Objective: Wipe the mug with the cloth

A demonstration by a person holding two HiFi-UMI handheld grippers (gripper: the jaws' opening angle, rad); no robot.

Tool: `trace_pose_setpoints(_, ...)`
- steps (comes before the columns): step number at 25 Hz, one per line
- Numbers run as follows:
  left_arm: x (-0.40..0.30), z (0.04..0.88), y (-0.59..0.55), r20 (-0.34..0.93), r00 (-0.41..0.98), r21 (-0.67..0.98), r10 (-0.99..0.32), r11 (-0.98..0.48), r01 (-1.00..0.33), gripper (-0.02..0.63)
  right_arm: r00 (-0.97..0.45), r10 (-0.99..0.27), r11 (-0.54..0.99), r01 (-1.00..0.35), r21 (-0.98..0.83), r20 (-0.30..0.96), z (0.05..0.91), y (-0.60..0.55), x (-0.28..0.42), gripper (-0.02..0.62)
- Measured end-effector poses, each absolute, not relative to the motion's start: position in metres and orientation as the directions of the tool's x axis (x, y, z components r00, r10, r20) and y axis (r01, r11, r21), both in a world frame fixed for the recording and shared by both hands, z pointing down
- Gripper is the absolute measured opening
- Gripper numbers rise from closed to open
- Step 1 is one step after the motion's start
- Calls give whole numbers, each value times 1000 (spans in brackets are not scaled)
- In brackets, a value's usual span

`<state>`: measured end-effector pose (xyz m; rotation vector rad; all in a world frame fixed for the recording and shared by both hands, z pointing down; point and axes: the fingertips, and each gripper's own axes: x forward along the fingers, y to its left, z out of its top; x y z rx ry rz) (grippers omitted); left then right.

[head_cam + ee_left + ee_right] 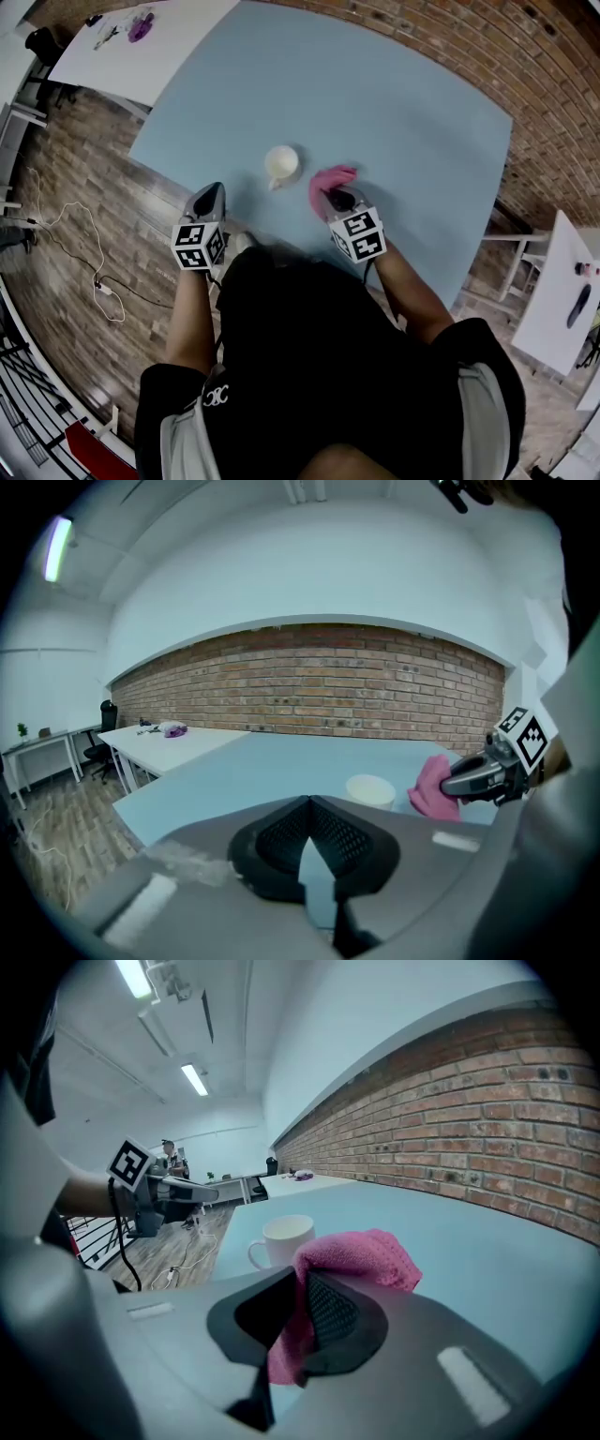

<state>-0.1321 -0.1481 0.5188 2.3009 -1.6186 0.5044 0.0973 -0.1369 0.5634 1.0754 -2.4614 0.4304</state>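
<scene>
Pink terry cloth (361, 1255) clamped in right claw (302, 1307), just beside white ceramic mug (281, 164) (handle apparently toward the person) on pale blue counter (375, 84); left claw (309, 817) closed, empty.

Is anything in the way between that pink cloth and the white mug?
Nothing visible. The right gripper holds the pink cloth close beside the white mug, with only bare blue table between them.
</scene>
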Motion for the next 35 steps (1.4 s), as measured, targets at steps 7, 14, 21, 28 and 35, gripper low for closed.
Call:
trace_pose_setpoints(7,-162,518,-192,412,351,17,-841,-378,-926,5,-529,-663,566,-817,-107,530,579,-147,99,37)
trace_pose_setpoints(14,-223,534,-268,455,453,16,-767,-501,-865,5,-261,-774,302,-953,-26,577,596,-179,102,37)
trace_pose_setpoints(21,-260,538,-320,456,642,47,-617,-703,-709,5,101,-799,-105,-994,27,593,579,-149,102,37)
trace_pose_setpoints(28,-261,543,-331,436,793,96,-426,-854,-511,5,352,-768,-402,-915,26,534,556,-96,48,37)
trace_pose_setpoints(35,-248,546,-310,405,847,111,-343,-901,-418,5,378,-761,-486,-871,-77,527,557,-69,-1,35)
